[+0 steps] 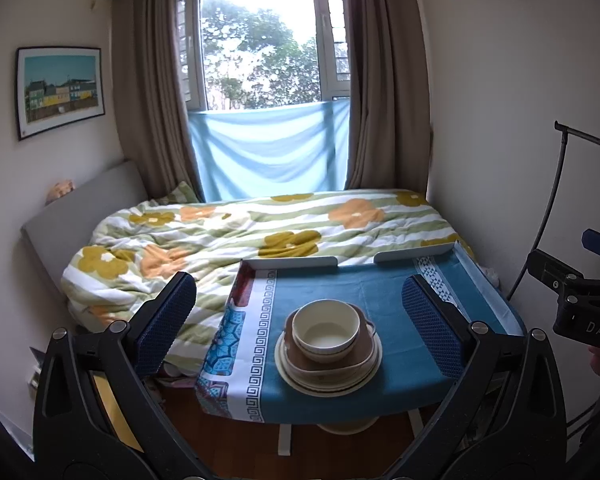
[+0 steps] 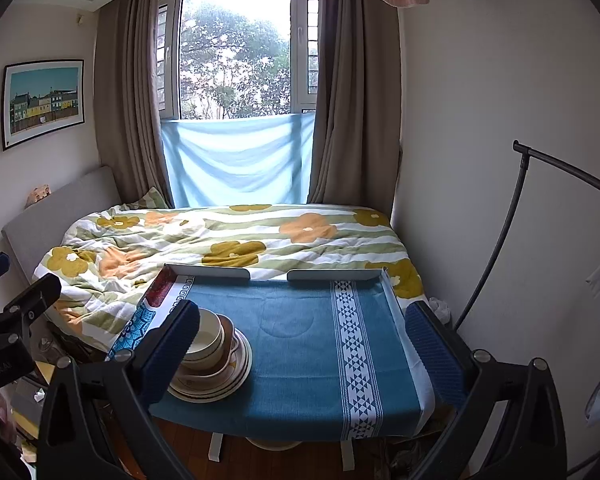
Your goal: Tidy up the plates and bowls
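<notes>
Where the blue cloth covers the surface, a cream bowl sits nested on a brown handled dish, which rests in turn on cream plates, all in one stack near the front edge and toward the left half of the cloth. Seen from the left wrist, the stack lies centred between the left hand-held gripper fingers, which are spread wide, released and touching nothing. From the right wrist, the right hand-held gripper is likewise spread wide and holds nothing; its left finger overlaps the stack in view, though contact cannot be told. Both hover level in front of the surface, facing the window. Behind lies a bed with a flowered quilt, brown curtains and a framed picture on the left wall.
</notes>
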